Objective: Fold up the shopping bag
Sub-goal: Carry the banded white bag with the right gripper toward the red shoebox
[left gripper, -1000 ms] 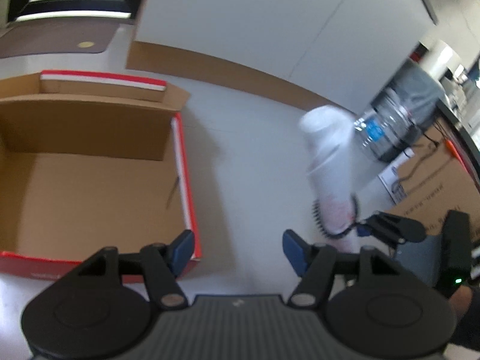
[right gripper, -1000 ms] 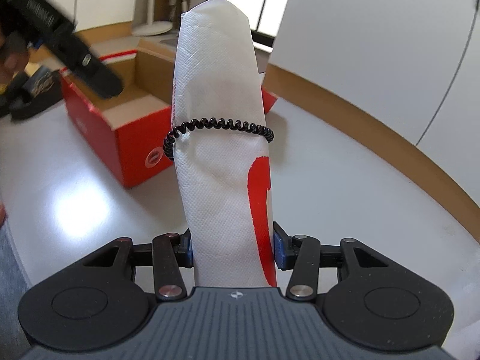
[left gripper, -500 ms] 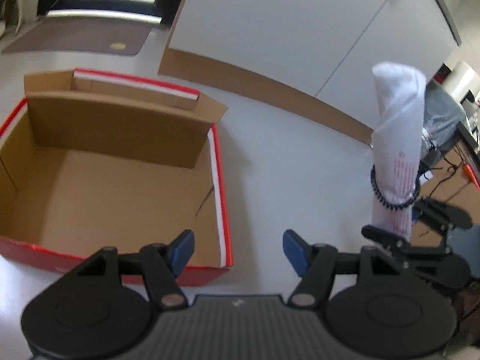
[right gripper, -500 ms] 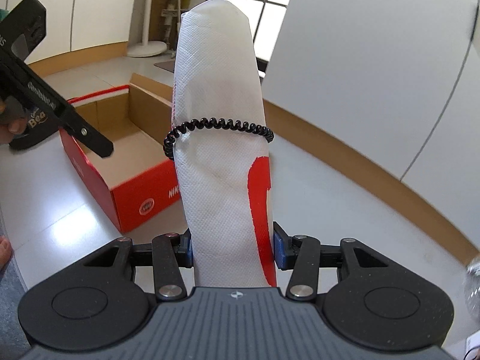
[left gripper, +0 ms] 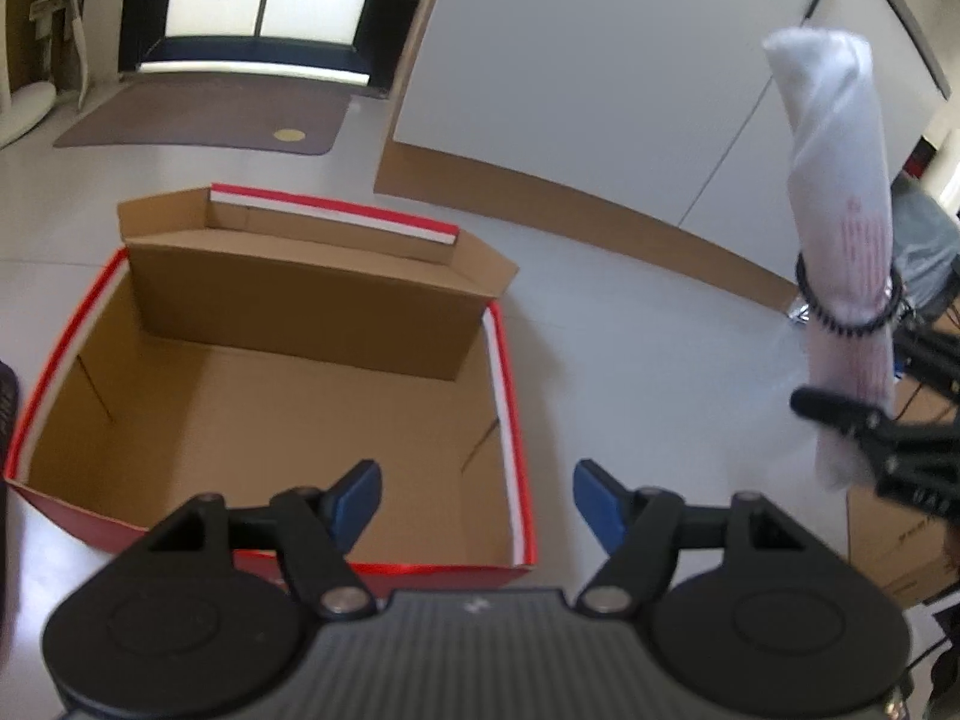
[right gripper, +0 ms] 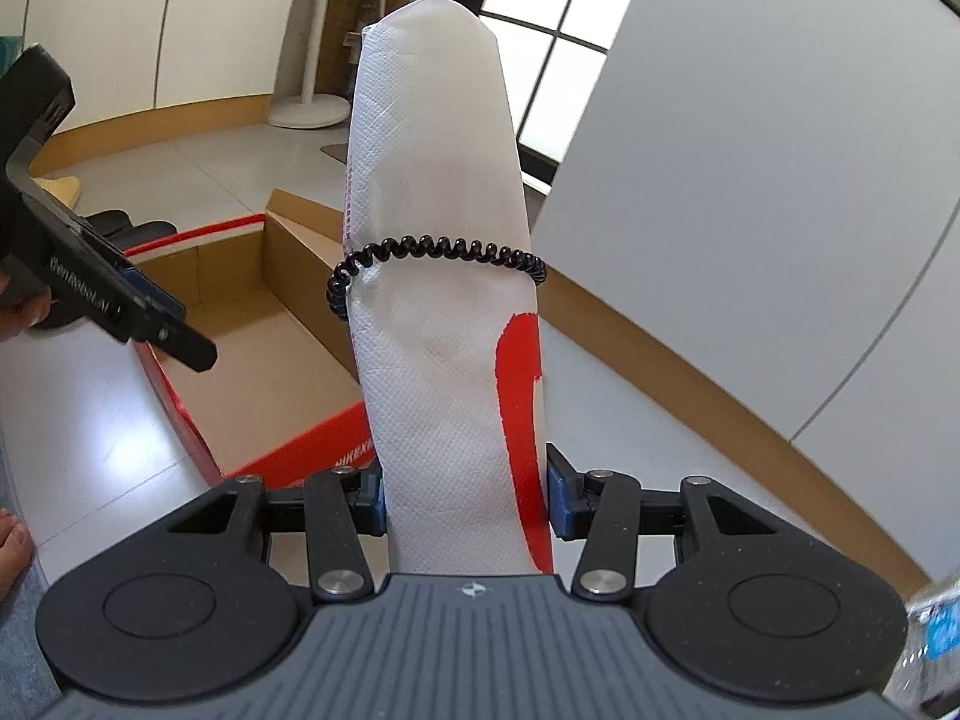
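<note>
Cardboard makes up the open shoe box (left gripper: 270, 396), red outside and plain brown within, which sits on the pale floor at the left of the scene; its lid flap stands up at the far side and nothing lies in it. Over its near edge hangs the left gripper (left gripper: 477, 501), whose blue pads have just been spreading and stand apart with nothing between them. To the right, raised above the floor, the right gripper (right gripper: 465, 495) is clamped on the lower end of the shopping bag (right gripper: 444, 300), a white non-woven one with a red mark, rolled into an upright tube and bound near its middle by a black spiral hair tie (right gripper: 438, 252).

The roll looks light and soft, likely to squash and bend under pressure instead of resisting, and its textured weave should not slip much. The tie seems to be what keeps it rolled, so a hold just below or beside that band, across the roll's width, is probably safest; pinching the loose top could let the layers unwind.

At the far right edge of the right wrist view a clear water bottle (right gripper: 936, 630) barely shows; its contents cannot be made out.
</note>
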Demonstrator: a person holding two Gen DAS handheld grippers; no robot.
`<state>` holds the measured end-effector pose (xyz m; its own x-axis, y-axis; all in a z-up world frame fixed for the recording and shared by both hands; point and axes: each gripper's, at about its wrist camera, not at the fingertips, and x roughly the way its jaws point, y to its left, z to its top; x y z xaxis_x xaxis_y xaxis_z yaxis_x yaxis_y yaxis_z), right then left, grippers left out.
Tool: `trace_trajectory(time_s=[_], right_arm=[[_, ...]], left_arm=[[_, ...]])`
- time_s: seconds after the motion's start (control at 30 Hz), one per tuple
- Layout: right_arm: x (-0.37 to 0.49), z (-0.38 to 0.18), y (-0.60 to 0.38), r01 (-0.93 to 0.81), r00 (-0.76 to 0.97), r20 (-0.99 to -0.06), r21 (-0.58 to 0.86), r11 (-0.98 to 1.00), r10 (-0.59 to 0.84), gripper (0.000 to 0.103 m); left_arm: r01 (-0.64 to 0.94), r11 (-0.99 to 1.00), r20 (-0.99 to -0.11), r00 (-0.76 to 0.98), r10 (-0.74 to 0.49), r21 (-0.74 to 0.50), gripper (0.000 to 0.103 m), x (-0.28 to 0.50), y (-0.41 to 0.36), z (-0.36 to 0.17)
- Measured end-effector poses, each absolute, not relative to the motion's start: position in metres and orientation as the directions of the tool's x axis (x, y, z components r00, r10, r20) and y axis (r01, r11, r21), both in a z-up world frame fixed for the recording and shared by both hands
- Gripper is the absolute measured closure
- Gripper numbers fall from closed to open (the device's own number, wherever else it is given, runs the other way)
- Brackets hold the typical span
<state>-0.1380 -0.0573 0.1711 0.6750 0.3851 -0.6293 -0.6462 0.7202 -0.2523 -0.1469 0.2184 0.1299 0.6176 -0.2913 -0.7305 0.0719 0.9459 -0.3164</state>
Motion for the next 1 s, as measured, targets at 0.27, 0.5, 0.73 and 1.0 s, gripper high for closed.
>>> trace_trajectory(time_s=[0.27, 0.5, 0.73, 1.0], right_arm=[[-0.135, 0.203, -0.041, -0.683, 0.668, -0.629, -0.306, 0.663, 0.398, 0.053], [-0.124, 0.215, 0.000, -0.761, 0.615, -0.660, -0.353, 0.544, 0.431, 0.053], [-0.099, 0.217, 0.038, -0.788, 0.573, -0.661, -0.281, 0.548, 0.485, 0.053], [-0.079, 0.236, 0.066, -0.833, 0.547, -0.609, -0.327, 0.447, 0.574, 0.053]], left_arm=[[0.022, 0.963, -0.730, 0.648, -0.218, -0.268, 0.012, -0.151, 0.239, 0.136], [-0.013, 0.984, -0.725, 0.678, -0.121, -0.177, 0.007, -0.154, 0.262, 0.135], [-0.068, 0.989, -0.720, 0.693, -0.046, -0.128, 0.007, -0.150, 0.283, 0.132], [-0.181, 0.972, -0.749, 0.663, 0.006, -0.152, 0.007, -0.156, 0.299, 0.125]])
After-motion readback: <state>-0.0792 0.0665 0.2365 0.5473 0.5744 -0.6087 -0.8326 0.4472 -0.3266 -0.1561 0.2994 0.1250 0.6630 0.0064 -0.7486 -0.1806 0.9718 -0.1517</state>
